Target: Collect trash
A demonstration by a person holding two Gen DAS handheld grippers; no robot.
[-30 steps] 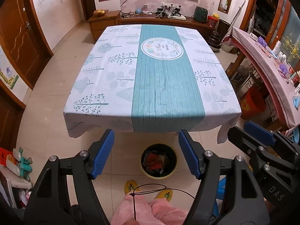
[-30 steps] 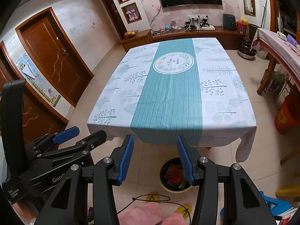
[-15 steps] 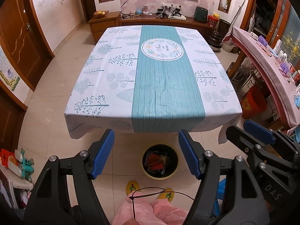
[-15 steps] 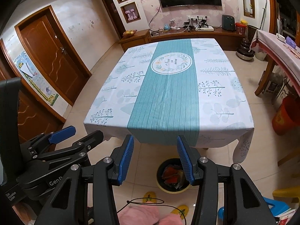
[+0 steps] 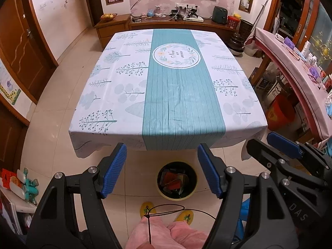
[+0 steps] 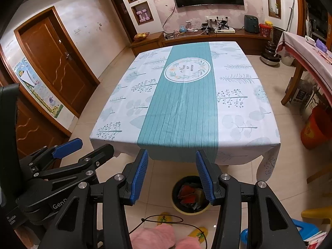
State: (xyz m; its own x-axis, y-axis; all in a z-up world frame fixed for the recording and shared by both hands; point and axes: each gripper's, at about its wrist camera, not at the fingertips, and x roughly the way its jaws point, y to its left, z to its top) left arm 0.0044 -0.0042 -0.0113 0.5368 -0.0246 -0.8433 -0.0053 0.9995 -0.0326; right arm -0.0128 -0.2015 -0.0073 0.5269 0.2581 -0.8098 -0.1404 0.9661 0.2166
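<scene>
A round yellow-rimmed trash bin [image 5: 176, 180] stands on the floor below the table's near edge, holding red and dark wrappers; it also shows in the right wrist view [image 6: 189, 195]. My left gripper [image 5: 161, 164] is open and empty, held above the bin in front of the table. My right gripper [image 6: 171, 171] is open and empty beside it. The table [image 5: 116, 95], under a white and teal cloth, shows no trash on top. Each gripper shows in the other's view: the right one [image 5: 276, 143], the left one [image 6: 83, 145].
An orange bucket [image 5: 280, 112] stands right of the table, below a long side table [image 5: 290, 58] with small items. A wooden cabinet [image 5: 166, 25] runs along the far wall. My pink-trousered legs and yellow slippers [image 5: 147, 208] are below. Clutter sits at floor left [image 5: 18, 184].
Both grippers have drawn back and risen a little, so the table looks slightly farther and more of the far wall shows. Jaws stay open.
</scene>
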